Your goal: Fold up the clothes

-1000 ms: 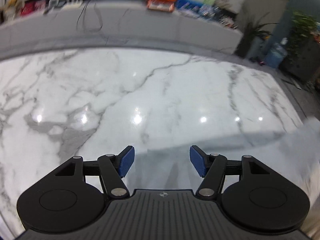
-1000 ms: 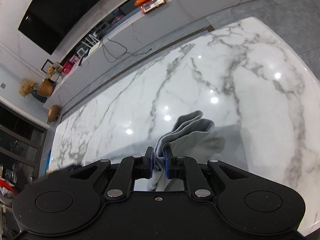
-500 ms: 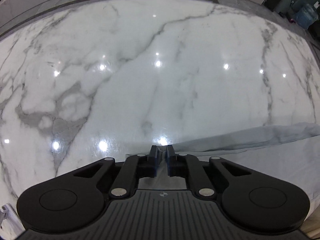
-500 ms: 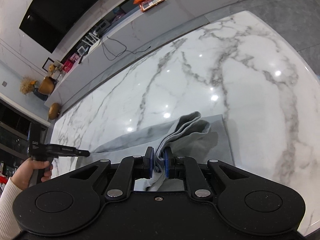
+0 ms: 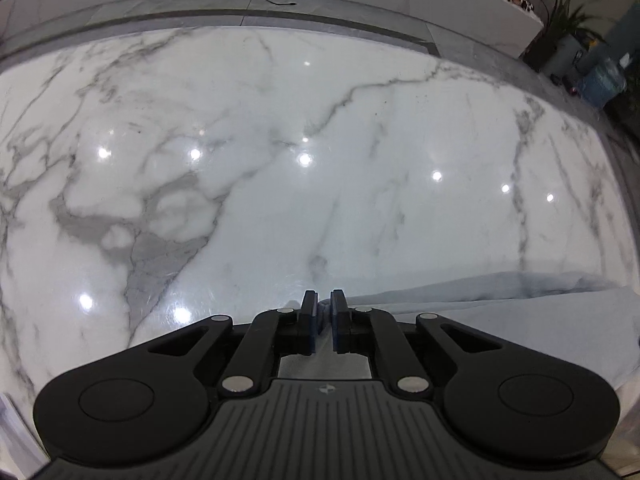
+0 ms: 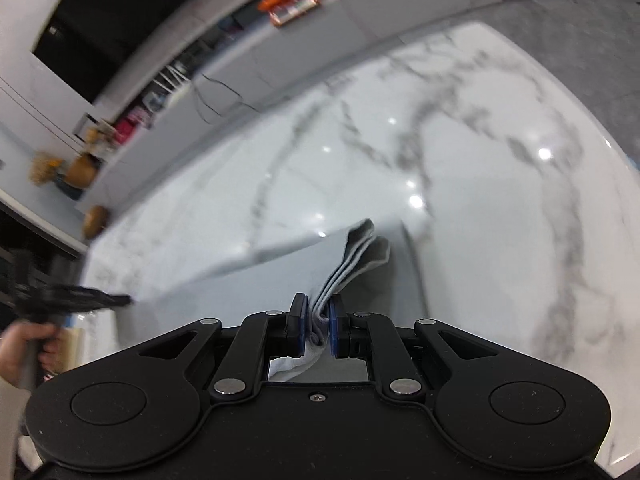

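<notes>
Left gripper now clamped — grey garment on marble table.

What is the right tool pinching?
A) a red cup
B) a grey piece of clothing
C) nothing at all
B: the right tool has its blue pads shut on bunched layers of the grey cloth, which fans out beyond them and spreads over the marble table.

No legible text, label, brand, number or sign; items on the far counter are too blurred.
</notes>
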A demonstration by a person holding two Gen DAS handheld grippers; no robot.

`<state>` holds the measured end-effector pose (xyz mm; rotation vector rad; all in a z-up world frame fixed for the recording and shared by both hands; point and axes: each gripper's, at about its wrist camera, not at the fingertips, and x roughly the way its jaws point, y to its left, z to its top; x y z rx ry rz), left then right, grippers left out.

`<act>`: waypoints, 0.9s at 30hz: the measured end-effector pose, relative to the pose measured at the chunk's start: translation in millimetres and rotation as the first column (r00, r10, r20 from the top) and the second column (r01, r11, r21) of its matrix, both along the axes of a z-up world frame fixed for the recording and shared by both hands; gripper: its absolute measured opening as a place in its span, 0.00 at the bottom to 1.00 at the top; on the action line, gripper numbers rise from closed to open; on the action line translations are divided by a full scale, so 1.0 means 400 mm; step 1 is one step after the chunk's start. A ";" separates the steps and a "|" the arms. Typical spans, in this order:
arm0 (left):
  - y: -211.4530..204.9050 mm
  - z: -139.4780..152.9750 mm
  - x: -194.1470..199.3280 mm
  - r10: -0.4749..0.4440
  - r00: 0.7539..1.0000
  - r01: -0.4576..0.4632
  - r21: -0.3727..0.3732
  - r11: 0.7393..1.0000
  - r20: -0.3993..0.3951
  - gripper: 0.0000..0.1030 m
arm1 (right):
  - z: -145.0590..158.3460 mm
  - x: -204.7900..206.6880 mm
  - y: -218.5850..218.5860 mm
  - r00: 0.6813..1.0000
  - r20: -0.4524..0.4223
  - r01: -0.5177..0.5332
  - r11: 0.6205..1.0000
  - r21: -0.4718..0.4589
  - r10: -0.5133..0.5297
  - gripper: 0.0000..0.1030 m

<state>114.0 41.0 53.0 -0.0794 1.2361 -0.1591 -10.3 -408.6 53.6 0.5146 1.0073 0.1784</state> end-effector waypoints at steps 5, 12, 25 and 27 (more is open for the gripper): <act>0.019 -0.016 -0.013 0.018 0.999 -0.020 0.065 0.998 0.039 0.06 | -0.070 -0.009 -0.008 1.000 -0.022 0.014 0.999 -0.029 -0.015 0.09; 0.074 -0.009 -0.059 0.047 0.993 -0.050 0.025 0.998 0.112 0.18 | -0.094 -0.039 -0.017 0.999 0.019 0.040 0.999 -0.035 -0.039 0.17; 0.059 0.028 -0.199 0.003 0.956 0.018 -0.066 0.998 0.294 0.17 | -0.023 -0.156 0.063 0.964 0.265 0.084 0.982 -0.170 -0.037 0.18; 0.066 -0.004 -0.178 0.036 0.962 -0.008 -0.104 0.995 0.272 0.15 | -0.032 -0.153 0.112 0.964 0.264 0.015 0.978 -0.207 0.042 0.18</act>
